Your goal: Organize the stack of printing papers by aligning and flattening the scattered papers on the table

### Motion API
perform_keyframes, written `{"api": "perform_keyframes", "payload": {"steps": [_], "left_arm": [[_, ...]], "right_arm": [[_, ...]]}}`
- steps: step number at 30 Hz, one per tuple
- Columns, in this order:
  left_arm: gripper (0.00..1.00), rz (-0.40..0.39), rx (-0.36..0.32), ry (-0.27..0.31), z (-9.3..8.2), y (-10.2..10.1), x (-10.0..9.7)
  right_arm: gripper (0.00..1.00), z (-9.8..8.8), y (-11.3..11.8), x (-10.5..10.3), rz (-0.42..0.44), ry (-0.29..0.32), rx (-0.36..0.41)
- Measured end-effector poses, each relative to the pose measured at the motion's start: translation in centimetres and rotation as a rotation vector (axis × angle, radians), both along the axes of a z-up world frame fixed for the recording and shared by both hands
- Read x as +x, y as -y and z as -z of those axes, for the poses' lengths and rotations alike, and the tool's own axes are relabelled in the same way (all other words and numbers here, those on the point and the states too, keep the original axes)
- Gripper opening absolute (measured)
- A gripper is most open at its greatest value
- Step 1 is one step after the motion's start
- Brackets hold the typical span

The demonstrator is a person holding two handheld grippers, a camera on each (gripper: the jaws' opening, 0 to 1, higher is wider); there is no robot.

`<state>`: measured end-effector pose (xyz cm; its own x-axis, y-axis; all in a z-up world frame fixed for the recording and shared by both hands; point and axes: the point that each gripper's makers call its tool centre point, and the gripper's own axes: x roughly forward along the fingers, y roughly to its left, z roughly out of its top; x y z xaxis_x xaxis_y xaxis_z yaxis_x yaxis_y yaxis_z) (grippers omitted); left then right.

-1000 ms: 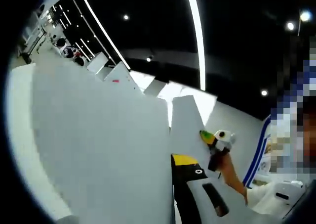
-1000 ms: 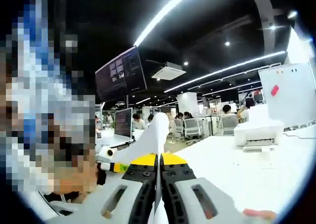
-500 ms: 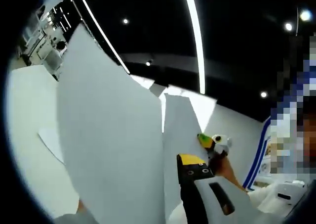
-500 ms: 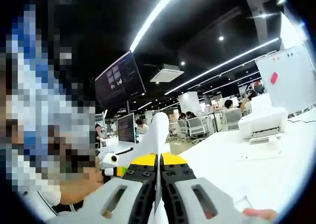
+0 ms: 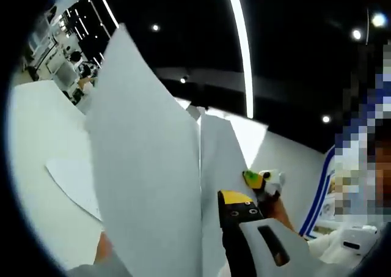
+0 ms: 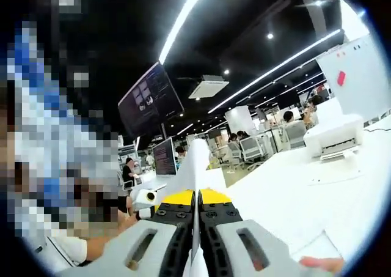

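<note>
The white printing papers (image 5: 146, 167) stand upright off the table, fanned apart, with a second sheet (image 5: 217, 161) behind the front one. My left gripper (image 5: 227, 199) is shut on their lower edge; its yellow-tipped right jaw presses against the sheets and the left jaw is hidden behind them. In the right gripper view the papers (image 6: 192, 164) appear edge-on, rising between the jaws of my right gripper (image 6: 198, 197), which is shut on them. The right gripper (image 5: 259, 180) also shows beyond the papers, held by a hand. The left gripper (image 6: 145, 201) shows at the left.
One loose sheet (image 5: 73, 179) lies flat on the white table (image 5: 33, 136). The table (image 6: 287, 191) stretches right, with another sheet (image 6: 317, 246) near me, a white printer (image 6: 336, 139) and a whiteboard (image 6: 360, 75) beyond. A dark monitor (image 6: 146, 99) hangs at the left.
The front sheets have swung and narrowed in the left gripper view, uncovering the table and the loose sheet on it. Both grippers keep their hold; the right gripper view has tilted a little.
</note>
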<state>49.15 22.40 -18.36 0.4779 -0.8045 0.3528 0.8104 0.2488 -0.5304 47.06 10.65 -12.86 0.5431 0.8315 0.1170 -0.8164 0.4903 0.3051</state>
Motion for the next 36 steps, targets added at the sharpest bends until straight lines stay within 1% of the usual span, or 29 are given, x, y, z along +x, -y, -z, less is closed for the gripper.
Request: {"api": "perform_keyframes", "payload": {"steps": [5, 11, 15, 20, 23, 30, 36], "left_arm": [[0.15, 0.001, -0.014, 0.002, -0.3, 0.1, 0.0], [0.15, 0.000, -0.013, 0.004, -0.4, 0.1, -0.1], [0.15, 0.002, -0.022, 0.002, -0.5, -0.1, 0.2], [0.15, -0.001, -0.031, 0.004, -0.8, 0.2, -0.1], [0.15, -0.003, -0.039, 0.004, -0.9, 0.0, 0.3], [0.15, -0.006, -0.041, 0.001, -0.8, 0.2, 0.3], [0.15, 0.001, -0.058, 0.001, -1.2, 0.3, 0.3]], "right_arm": [[0.00, 0.1, -0.7, 0.0, -0.007, -0.011, 0.029], [0.00, 1.0, -1.7, 0.0, -0.026, -0.026, 0.025], [0.00, 1.6, -2.3, -0.1, -0.035, -0.037, 0.022], [0.00, 1.9, -2.9, -0.4, -0.047, -0.048, 0.021], [0.00, 1.8, -3.1, -0.3, -0.045, -0.060, 0.042], [0.00, 2.1, -3.4, -0.3, -0.052, -0.078, 0.066], [0.00, 2.6, -3.8, -0.3, -0.062, -0.091, 0.061]]}}
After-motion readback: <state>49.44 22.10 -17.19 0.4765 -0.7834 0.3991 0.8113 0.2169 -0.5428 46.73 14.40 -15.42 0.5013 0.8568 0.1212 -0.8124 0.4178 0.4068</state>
